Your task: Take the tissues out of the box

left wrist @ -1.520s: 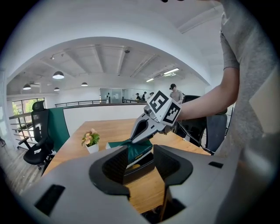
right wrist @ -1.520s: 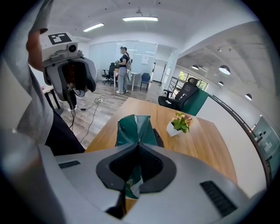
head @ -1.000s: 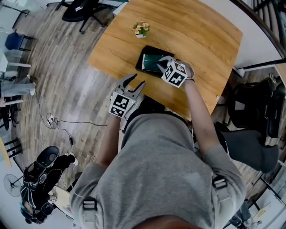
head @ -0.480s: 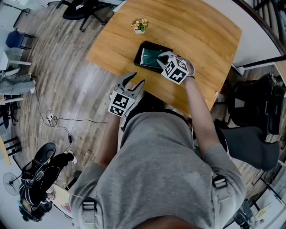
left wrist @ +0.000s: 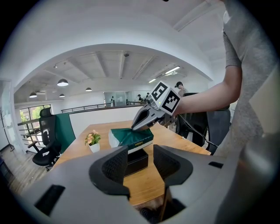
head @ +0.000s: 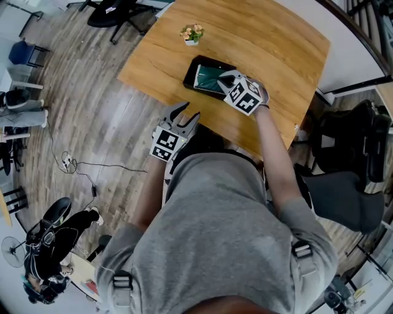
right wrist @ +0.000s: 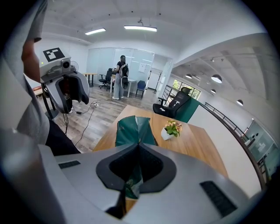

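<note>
The right claw is clamped on the wrapper of the green tissue pack, which is tilted up out of its black box on the tabletop. The left claw, wide and empty, points at the box from the near edge.

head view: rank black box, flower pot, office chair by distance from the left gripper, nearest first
1. Black box, on the table just ahead of the left gripper.
2. Flower pot, near the table's far edge.
3. Office chair, on the floor beyond, upper left.
</note>
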